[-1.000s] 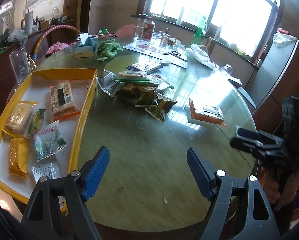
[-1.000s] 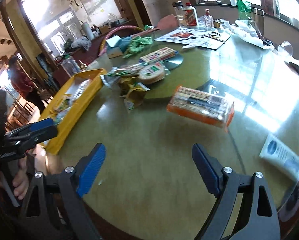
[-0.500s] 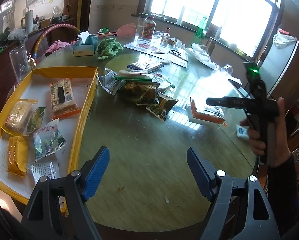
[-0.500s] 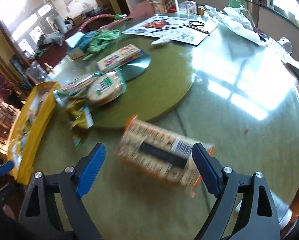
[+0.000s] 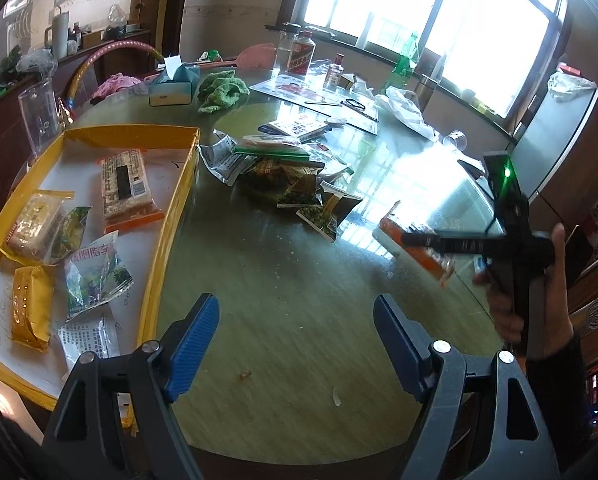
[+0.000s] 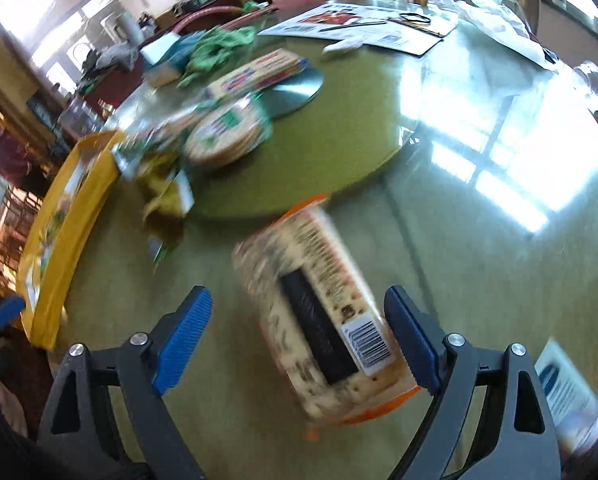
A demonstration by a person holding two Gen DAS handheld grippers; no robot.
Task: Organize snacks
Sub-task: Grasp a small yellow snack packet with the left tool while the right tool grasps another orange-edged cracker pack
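My right hand-held gripper (image 6: 297, 336) has come down and forward over the orange snack pack (image 6: 323, 312); its fingers now stand spread either side of the pack, not yet pressing. The pack lies flat on the worktop (image 6: 439, 240), the snack pile (image 6: 223, 132) at 11 o'clock. My left hand-held gripper (image 5: 295, 340) stays spread and empty, the yellow tray (image 5: 167, 216) at its 10 o'clock. Judgement: next step is to close.

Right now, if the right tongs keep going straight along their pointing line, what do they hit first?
Most likely the orange-edged cracker pack lying on the table. It already sits between the open right tongs, nearer the right finger. The image is blurred, so the remaining gap is unclear.
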